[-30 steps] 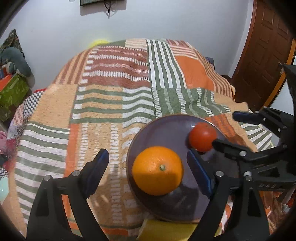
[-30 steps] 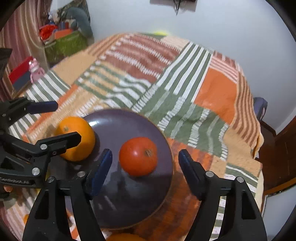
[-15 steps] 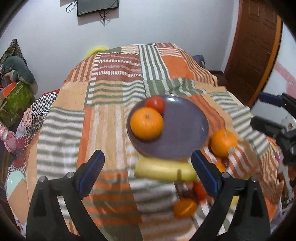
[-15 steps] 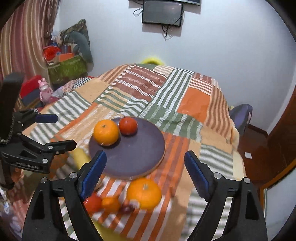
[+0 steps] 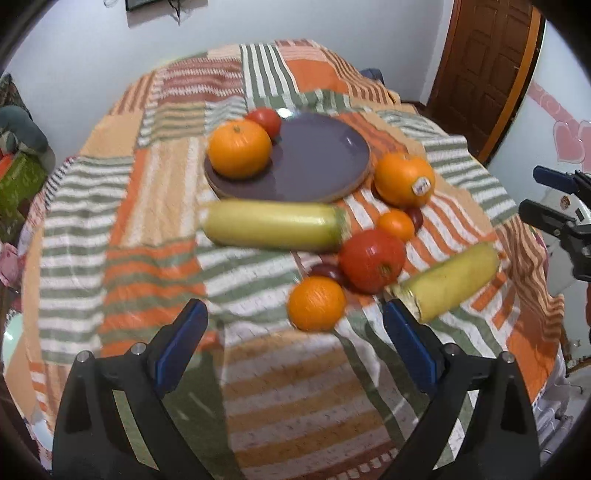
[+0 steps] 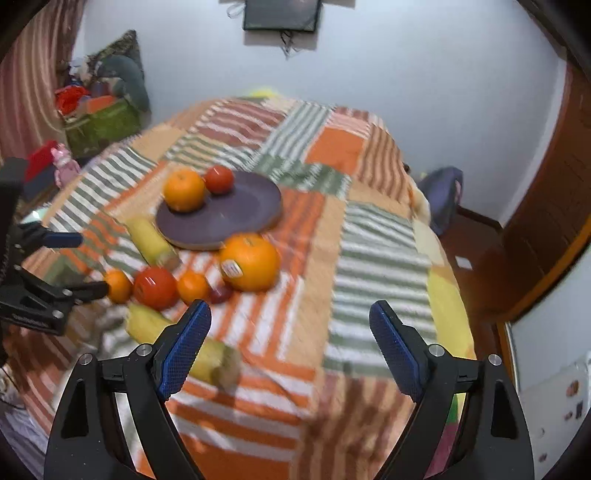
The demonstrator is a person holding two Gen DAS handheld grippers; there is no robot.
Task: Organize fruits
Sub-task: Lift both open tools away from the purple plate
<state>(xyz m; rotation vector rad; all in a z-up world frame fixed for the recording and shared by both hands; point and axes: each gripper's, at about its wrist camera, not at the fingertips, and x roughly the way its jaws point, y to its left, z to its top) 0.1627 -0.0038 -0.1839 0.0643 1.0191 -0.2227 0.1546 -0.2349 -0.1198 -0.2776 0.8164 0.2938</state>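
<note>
A purple plate on the patchwork cloth holds an orange and a small tomato. Beside it lie a stickered orange, a large tomato, two small oranges, dark plums and two yellow squashes. My left gripper is open and empty, near side of the fruit. My right gripper is open and empty over bare cloth.
The round table falls away at its edges. A wooden door stands at the right. A green box with clutter sits by the wall. A blue chair stands behind the table. A screen hangs on the wall.
Both grippers have pulled back and up from the plate, leaving the orange and small tomato on it. The loose fruit in front of the plate has come into view.
</note>
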